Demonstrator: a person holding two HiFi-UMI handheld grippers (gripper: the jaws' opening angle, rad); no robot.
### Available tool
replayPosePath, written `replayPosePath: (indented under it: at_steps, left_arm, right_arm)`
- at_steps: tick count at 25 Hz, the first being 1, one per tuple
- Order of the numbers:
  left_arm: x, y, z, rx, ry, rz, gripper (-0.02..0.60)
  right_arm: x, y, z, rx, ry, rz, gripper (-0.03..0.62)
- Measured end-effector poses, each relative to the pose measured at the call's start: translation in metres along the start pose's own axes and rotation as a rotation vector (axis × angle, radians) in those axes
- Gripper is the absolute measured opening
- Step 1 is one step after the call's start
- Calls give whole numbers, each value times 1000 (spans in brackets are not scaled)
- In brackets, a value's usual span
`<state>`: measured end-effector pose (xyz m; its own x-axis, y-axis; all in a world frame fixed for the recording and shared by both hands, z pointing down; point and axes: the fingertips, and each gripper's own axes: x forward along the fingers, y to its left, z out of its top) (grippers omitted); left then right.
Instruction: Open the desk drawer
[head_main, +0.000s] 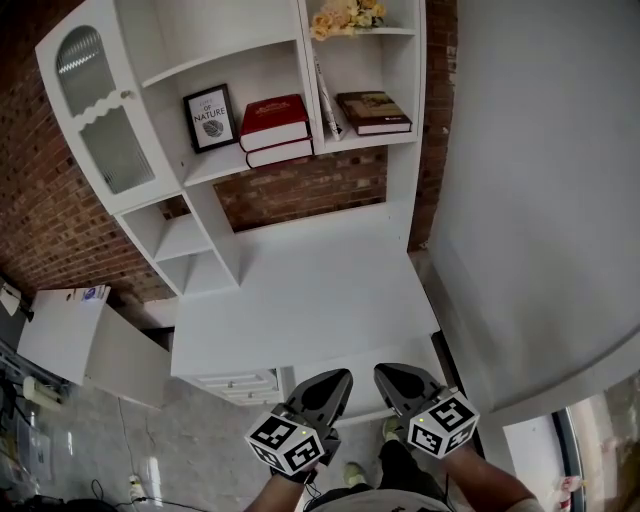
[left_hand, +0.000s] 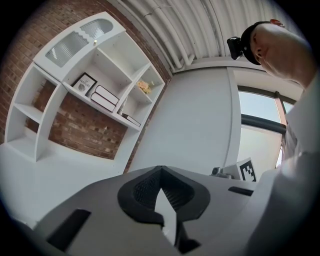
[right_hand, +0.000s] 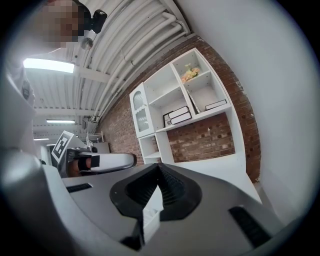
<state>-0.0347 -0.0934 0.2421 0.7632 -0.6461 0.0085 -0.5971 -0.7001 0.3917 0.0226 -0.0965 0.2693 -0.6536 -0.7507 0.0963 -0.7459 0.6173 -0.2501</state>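
Observation:
A white desk (head_main: 300, 290) with a shelf unit stands against a brick wall. Under its front edge, left of centre, a white drawer front (head_main: 238, 384) shows; I cannot tell whether it is pulled out. My left gripper (head_main: 338, 382) and right gripper (head_main: 388, 378) hover side by side just in front of that edge, pointing at the desk. In the left gripper view the left gripper (left_hand: 160, 170) has its jaws meeting at the tips, shut on nothing. The right gripper (right_hand: 159, 166) looks the same in its own view: shut, nothing between the pads.
The shelves hold a framed picture (head_main: 210, 117), red books (head_main: 275, 128), a dark book (head_main: 373, 112) and flowers (head_main: 346, 16). A glass cabinet door (head_main: 100, 110) is on the left. A white wall (head_main: 540, 200) runs along the right; a low white cabinet (head_main: 70, 330) stands at left.

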Motion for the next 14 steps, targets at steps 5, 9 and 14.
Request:
replayPosePath:
  at_steps: [5, 9, 14]
  left_arm:
    - [0, 2, 7, 20, -14, -3, 12]
    - [1, 3, 7, 18, -16, -7, 12]
    - [0, 4, 6, 10, -23, -13, 12]
  right_arm:
    - [3, 1, 7, -13, -9, -4, 17]
    - [4, 2, 7, -17, -5, -8, 17]
    - [4, 2, 5, -19, -9, -3, 17]
